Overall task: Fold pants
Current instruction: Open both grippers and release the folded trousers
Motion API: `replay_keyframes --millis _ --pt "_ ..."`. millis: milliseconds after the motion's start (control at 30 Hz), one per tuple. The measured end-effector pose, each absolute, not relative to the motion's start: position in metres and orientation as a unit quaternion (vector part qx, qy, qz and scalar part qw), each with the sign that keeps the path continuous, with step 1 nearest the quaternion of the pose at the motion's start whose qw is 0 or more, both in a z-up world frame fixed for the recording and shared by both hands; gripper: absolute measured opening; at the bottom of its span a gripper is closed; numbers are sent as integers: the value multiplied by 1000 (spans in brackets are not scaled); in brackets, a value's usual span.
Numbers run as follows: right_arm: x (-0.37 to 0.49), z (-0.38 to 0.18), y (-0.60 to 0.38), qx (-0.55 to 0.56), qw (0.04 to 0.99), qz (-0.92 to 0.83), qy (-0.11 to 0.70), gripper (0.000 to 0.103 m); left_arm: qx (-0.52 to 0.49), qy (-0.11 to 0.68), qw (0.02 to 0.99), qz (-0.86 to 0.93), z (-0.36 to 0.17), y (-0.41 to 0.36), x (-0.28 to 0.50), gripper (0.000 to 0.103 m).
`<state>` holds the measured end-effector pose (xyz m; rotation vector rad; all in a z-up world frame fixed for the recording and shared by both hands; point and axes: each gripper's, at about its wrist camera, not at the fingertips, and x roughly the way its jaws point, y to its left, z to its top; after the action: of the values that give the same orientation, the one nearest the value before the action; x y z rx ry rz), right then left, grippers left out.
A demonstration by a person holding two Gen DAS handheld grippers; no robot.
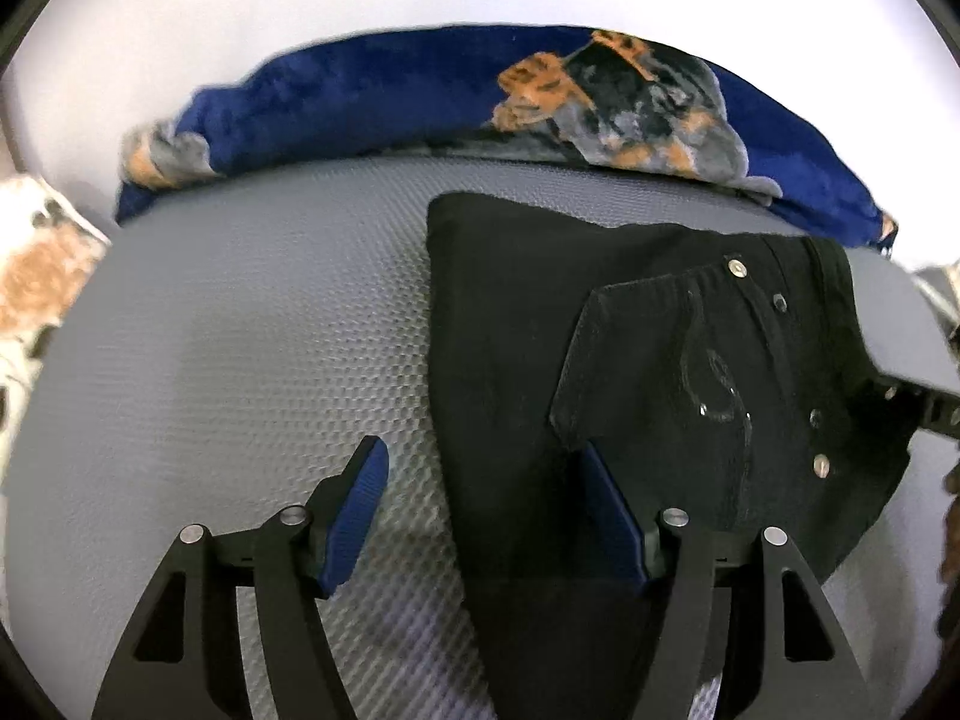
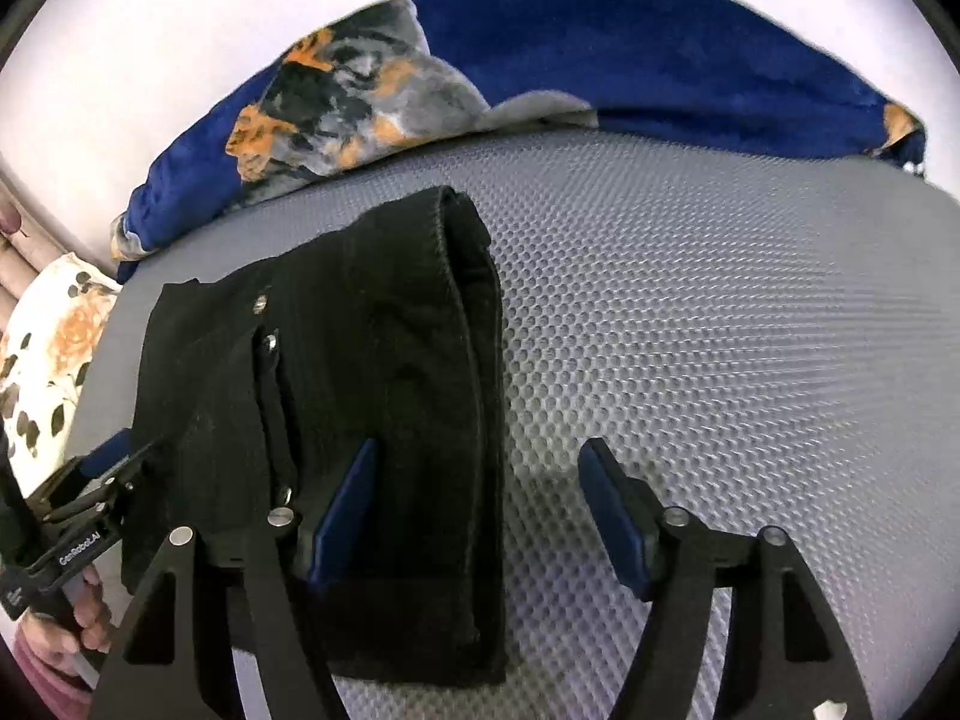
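2 grippers hang over a pair of black pants that lies folded into a compact stack on the grey textured mattress, near a blue patterned blanket bunched along the far edge. The left gripper has its fingers spread apart with nothing pinched; 1 finger sits over bare mattress and the other over the left edge of the pants. The right gripper is likewise spread wide and holds nothing, 1 finger above the stack's right side and the other over the mattress. In the right wrist view the left gripper shows at the stack's left edge, with a hand on its handle. A floral pillow lies at the far left.

Judging by the layered thickness, the rolled far end and the back pocket facing up, the folding looks nearly or fully done, and this reads as the release after laying down a fold. Whether another fold is wanted I cannot tell. If so, the next move calls for each gripper to pinch all layers at 1 end together; otherwise, a clean lift away without snagging cloth.
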<state>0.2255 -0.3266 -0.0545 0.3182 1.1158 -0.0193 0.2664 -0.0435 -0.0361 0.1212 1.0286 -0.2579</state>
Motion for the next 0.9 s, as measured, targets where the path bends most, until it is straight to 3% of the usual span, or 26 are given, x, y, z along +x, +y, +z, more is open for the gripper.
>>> replay_keyframes --millis 200,633,900 --pt "196 -16 -309 127 861 -19 492 67 80 462 879 -90 -3 -41 234 67" --pt "112 48 -241 72 903 -26 423 92 103 421 899 -68 51 -40 140 70" --pt "84 63 -219 50 910 -31 411 96 96 408 907 -47 67 -30 103 72"
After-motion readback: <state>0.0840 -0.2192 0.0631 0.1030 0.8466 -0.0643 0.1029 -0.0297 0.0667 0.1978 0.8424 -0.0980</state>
